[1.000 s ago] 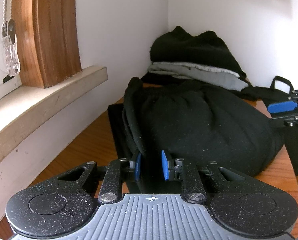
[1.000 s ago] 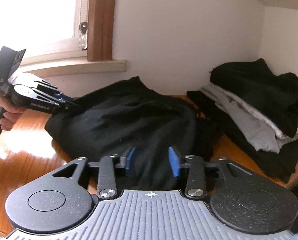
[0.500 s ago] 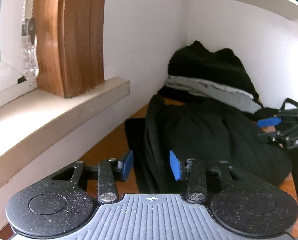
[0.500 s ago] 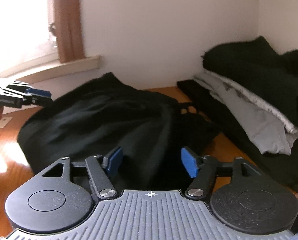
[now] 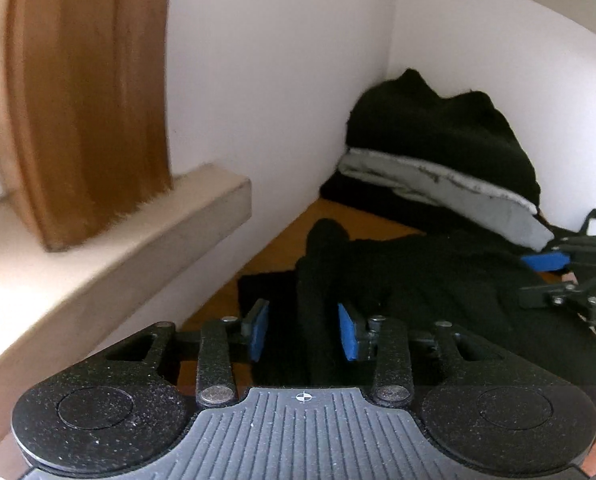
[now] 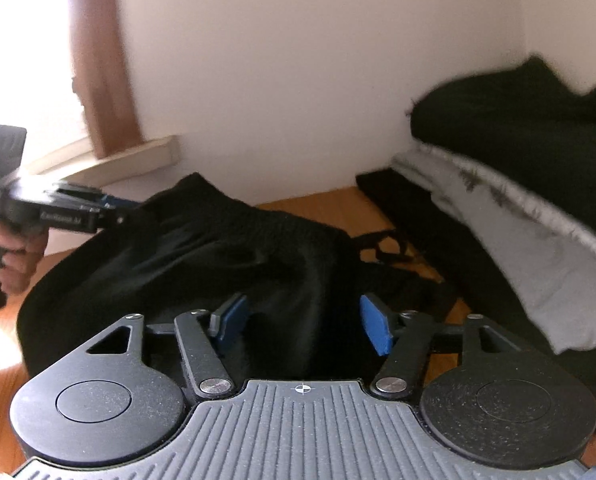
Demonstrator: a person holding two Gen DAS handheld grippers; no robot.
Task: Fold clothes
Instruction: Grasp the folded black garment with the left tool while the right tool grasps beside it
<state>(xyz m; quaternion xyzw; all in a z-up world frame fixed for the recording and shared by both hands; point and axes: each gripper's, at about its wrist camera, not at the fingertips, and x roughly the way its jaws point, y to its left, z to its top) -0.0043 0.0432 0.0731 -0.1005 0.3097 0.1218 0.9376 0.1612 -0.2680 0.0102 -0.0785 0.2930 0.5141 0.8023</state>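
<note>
Black garment (image 6: 201, 264) lies bunched on the wooden surface (image 5: 338, 216), near a stack of folded clothes (image 6: 538, 184). Left hand-held gripper (image 5: 302, 330), just closing, straddles a fabric fold unpinched; right hand-held gripper (image 6: 304, 324), jaws just narrowing, stands spread over the cloth.
</note>
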